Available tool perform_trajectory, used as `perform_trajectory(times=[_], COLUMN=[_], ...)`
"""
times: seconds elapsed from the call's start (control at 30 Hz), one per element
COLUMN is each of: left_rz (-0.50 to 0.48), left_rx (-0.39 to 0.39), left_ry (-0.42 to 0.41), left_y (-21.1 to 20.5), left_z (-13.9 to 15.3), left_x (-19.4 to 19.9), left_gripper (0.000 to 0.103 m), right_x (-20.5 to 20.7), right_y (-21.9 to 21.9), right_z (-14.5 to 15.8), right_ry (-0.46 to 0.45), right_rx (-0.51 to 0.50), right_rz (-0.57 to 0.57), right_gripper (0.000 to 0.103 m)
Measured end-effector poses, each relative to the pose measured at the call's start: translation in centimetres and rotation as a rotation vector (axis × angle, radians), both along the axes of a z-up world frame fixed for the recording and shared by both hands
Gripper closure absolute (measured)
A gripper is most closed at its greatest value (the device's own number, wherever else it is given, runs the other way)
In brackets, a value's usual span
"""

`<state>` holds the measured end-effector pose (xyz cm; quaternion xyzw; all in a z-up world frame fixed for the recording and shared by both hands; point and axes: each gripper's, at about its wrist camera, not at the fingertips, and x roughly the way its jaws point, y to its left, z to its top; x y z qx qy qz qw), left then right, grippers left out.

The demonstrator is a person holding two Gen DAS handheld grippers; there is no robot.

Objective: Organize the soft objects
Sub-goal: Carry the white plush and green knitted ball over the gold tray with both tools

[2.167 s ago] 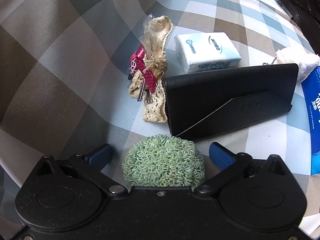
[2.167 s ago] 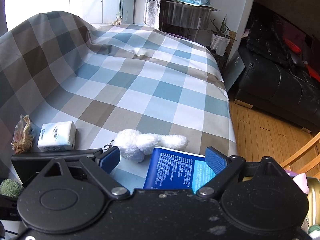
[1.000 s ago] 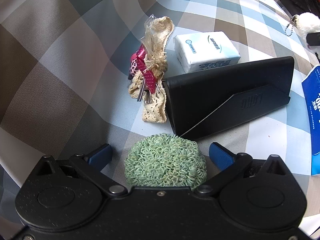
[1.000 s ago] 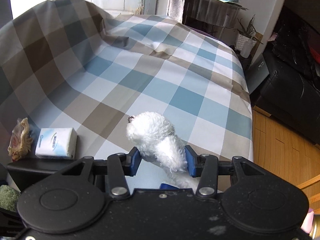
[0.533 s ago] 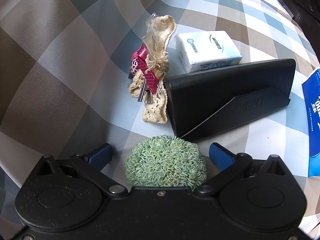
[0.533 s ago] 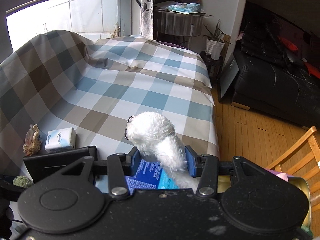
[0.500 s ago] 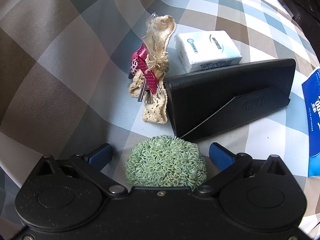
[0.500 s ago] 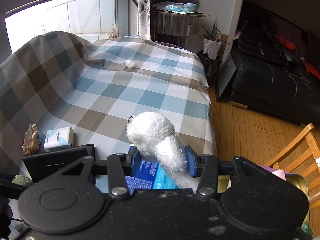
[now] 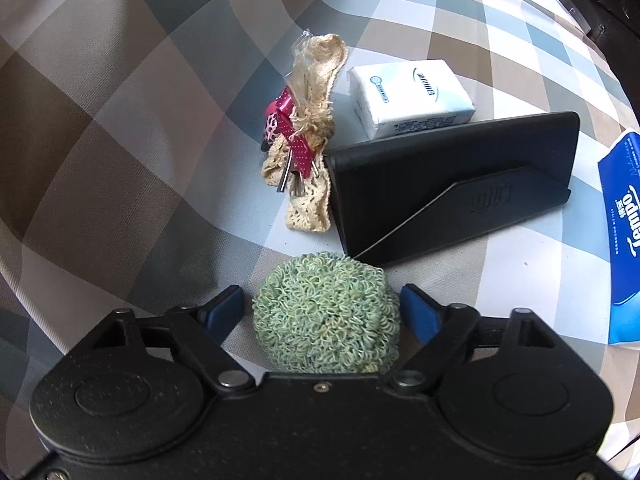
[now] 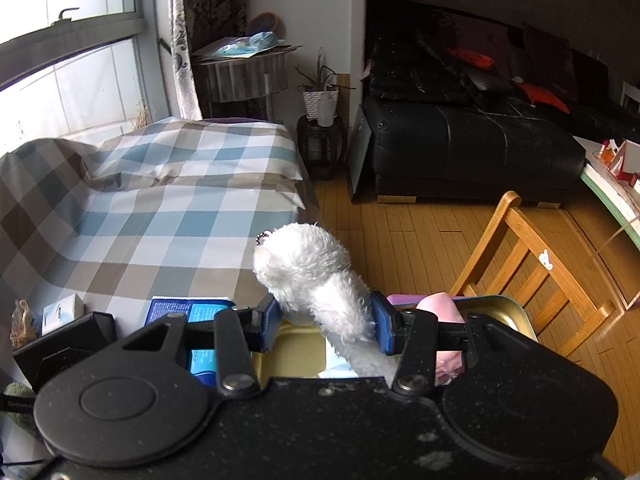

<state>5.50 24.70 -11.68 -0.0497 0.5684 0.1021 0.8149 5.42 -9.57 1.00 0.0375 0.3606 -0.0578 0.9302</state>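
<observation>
My right gripper [image 10: 326,326] is shut on a white plush keychain toy [image 10: 308,268] and holds it in the air above a gold metal tin [image 10: 500,312] that has a pink soft item [image 10: 438,306] in it. My left gripper [image 9: 322,310] is open, its blue fingers either side of a green crocheted scrubber [image 9: 326,316] that lies on the checked cloth; I see no contact. A cream lace bundle with a red ribbon [image 9: 306,144] lies just beyond it.
A black folded case [image 9: 452,184] stands behind the scrubber. A white tissue pack [image 9: 408,96] lies behind the case and a blue Tempo tissue pack [image 9: 624,236] at the right. A wooden chair [image 10: 532,264] and a black sofa [image 10: 472,144] are to the right of the bed.
My right gripper closed on the white plush toy, lifted it off the cloth and carried it right, over the tin. My left gripper's jaws have narrowed around the scrubber.
</observation>
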Motion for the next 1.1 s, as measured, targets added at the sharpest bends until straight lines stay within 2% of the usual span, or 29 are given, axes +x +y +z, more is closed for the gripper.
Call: perform_trajectory(times=[0.03, 0.07, 0.2, 0.37, 0.57, 0.77, 0.93, 1.1], left_rz=[-0.009, -0.014, -0.054, -0.098, -0.180, -0.337, -0.465, -0.541], left_rx=[0.007, 0.029, 0.109, 0.125, 0.083, 0.018, -0.039, -0.064], left_ry=[-0.004, -0.005, -0.016, -0.061, -0.148, -0.233, -0.254, -0.247], left_y=[-0.3, -0.8, -2.4, -4.3, -8.0, -14.4, -20.3, -25.1], left_z=[0.3, 0.5, 1.4, 4.1, 8.6, 12.1, 12.9, 12.5], left_x=[-0.1, -0.1, -0.7, -1.3, -0.8, 0.0, 0.9, 2.0], left_gripper=[0.042, 0.043, 0.045, 0.045, 0.045, 0.044, 0.044, 0.044], right_x=[-0.2, -0.4, -1.1, -2.1, -3.6, -4.5, -4.3, -4.1], right_y=[-0.7, -1.4, -3.7, -7.5, -11.8, -13.9, -13.7, -13.2], right_z=[0.2, 0.4, 0.7, 0.6, 0.1, -0.4, -0.7, -0.9], right_ry=[-0.004, -0.006, -0.004, 0.016, 0.032, 0.049, 0.066, 0.074], right_rx=[0.014, 0.028, 0.055, 0.116, 0.170, 0.127, 0.066, 0.046], right_rz=[-0.019, -0.041, -0.117, -0.225, -0.391, -0.525, -0.535, -0.497], right_gripper=[0.057, 0.057, 0.057, 0.057, 0.057, 0.057, 0.057, 0.057])
